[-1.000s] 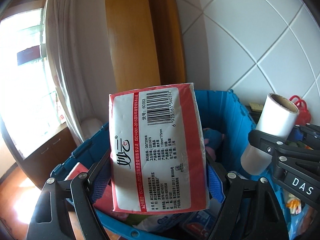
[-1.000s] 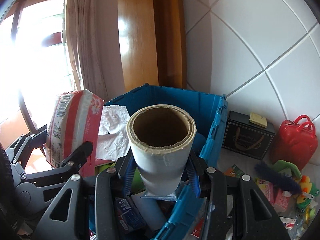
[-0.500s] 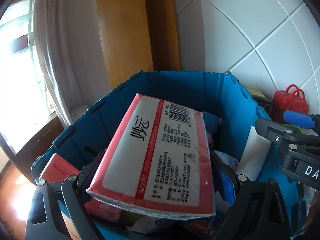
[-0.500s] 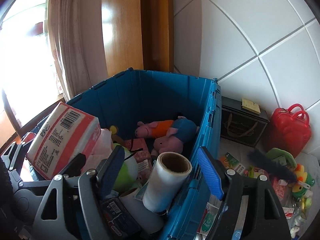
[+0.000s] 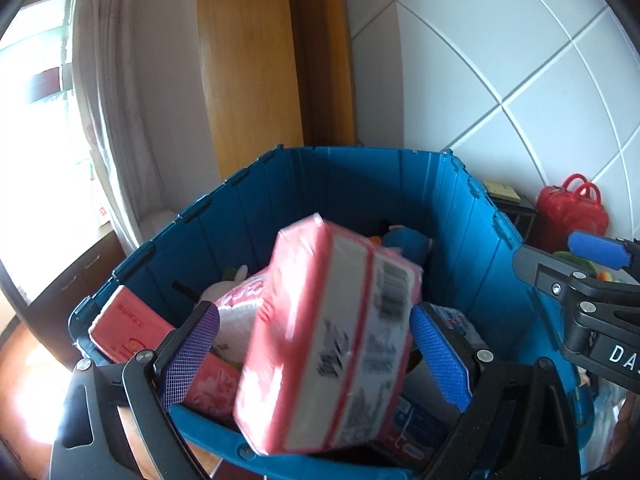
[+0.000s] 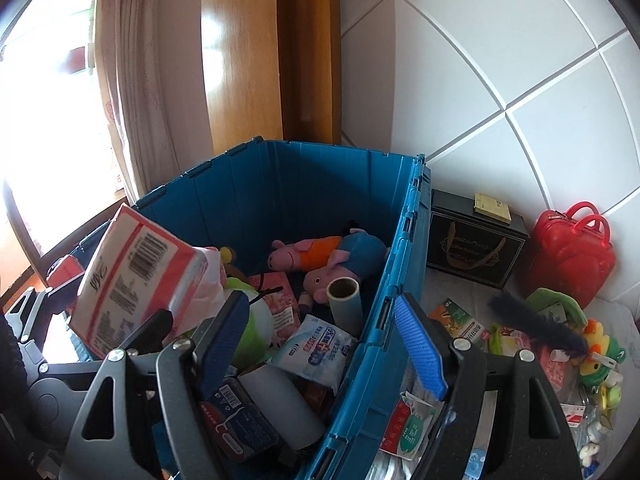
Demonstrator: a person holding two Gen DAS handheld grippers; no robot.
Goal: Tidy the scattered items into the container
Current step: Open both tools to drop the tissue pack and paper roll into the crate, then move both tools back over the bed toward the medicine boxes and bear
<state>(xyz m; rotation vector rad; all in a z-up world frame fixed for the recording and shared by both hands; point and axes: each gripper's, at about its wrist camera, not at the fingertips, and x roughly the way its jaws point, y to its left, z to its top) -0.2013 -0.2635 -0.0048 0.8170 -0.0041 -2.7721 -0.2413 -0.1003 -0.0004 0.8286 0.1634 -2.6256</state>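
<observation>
The blue crate (image 5: 360,156) fills both views, its wall (image 6: 320,184) facing me. A pink-and-white tissue pack (image 5: 328,344) shows blurred and tilted over the crate's near left part, between the spread fingers of my left gripper (image 5: 314,320), and neither pad touches it. In the right wrist view the same pack (image 6: 132,276) leans at the crate's left side. My right gripper (image 6: 322,308) stands open above the crate's right wall, holding nothing. A white paper roll (image 6: 346,300) stands loose inside the crate beside the plush pigs (image 6: 328,256).
Right of the crate lie a black box (image 6: 472,248), a red bag (image 6: 572,252), a dark feather (image 6: 536,328), a duck toy (image 6: 600,356) and several packets (image 6: 460,320). The crate holds packets, a green toy and another tissue pack (image 5: 128,324). Tiled wall and wooden door stand behind.
The left gripper tipped the tissue pack over the crate, opened and let it go. The right gripper released the white roll, which now stands inside the crate.
</observation>
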